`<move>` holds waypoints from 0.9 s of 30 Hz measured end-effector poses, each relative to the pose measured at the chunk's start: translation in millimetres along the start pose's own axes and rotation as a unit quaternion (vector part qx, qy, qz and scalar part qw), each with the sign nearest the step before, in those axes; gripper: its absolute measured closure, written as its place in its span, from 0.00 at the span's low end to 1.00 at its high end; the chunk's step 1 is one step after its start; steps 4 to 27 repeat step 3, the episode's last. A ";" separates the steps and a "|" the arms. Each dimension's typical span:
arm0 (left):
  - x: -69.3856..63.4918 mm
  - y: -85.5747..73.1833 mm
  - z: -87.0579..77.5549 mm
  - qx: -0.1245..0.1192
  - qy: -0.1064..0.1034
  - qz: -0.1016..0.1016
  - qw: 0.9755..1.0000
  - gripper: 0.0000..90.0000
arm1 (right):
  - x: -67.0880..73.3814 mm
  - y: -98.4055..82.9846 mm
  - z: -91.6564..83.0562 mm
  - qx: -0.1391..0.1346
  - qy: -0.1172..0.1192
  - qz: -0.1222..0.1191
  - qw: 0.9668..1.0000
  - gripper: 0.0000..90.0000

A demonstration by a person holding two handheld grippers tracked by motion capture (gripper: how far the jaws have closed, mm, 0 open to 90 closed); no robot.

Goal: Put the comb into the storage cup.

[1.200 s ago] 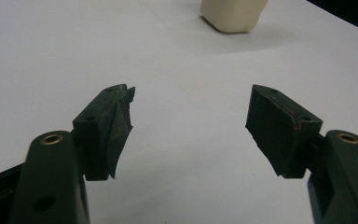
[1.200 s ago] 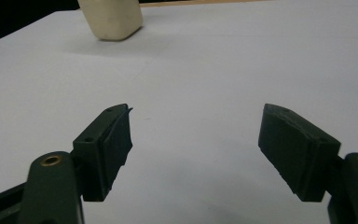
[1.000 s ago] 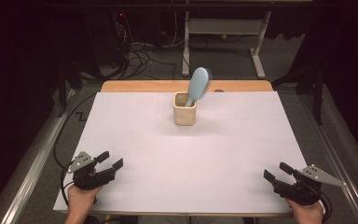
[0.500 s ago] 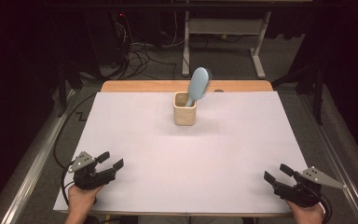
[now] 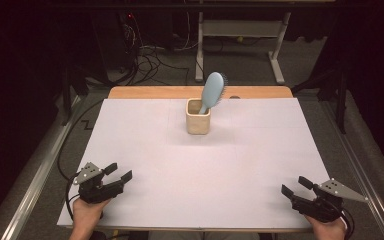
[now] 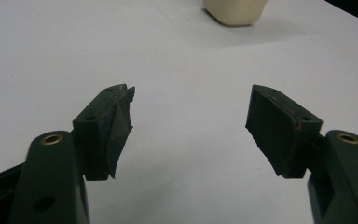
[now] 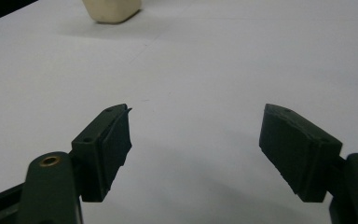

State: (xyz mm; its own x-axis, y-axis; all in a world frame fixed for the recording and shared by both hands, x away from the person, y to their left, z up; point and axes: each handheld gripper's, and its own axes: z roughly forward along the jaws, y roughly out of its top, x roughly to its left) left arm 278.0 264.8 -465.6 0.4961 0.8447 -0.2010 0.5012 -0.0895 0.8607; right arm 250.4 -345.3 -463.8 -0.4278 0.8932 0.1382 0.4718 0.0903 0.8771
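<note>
- Seen from the high view, the pale-blue hairbrush stands handle-down in a small cream holder at the far middle of the white surface, its paddle head leaning up and to the right past the rim, bristles on the right-hand face.
- While both hands rest at the near edge, the left claw and the right claw lie well apart from the holder, each released with nothing between its jaws.
- Judged by its look, the brush is light, stiff plastic with a smooth, somewhat slippery back; the bristle side should give under pressure and offer a poorer seat.
- As the handle is sunk in the holder, the best hold is probably across the edges of the head or on the neck just above the rim, lifting straight up so the holder is not tipped. The holder looks light too and may need steadying with the other claw.
- From the left gripper view, the jaws stand wide apart over bare surface, the holder's base ahead at the top.
- From the right gripper view, the jaws are likewise spread and empty, the holder's base at the top left.
</note>
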 end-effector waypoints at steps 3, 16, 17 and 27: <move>0.3 0.2 0.1 0.000 -0.001 0.001 1.000 0.35 | 0.1 0.0 0.0 0.000 -0.001 -0.001 1.000 0.28; 0.3 0.2 0.1 0.000 -0.001 0.001 1.000 0.35 | 0.1 0.0 0.0 0.000 -0.001 -0.001 1.000 0.28; 0.3 0.2 0.1 0.000 -0.001 0.001 1.000 0.35 | 0.1 0.0 0.0 0.000 -0.001 -0.001 1.000 0.28; 0.3 0.2 0.1 0.000 -0.001 0.001 1.000 0.35 | 0.1 0.0 0.0 0.000 -0.001 -0.001 1.000 0.28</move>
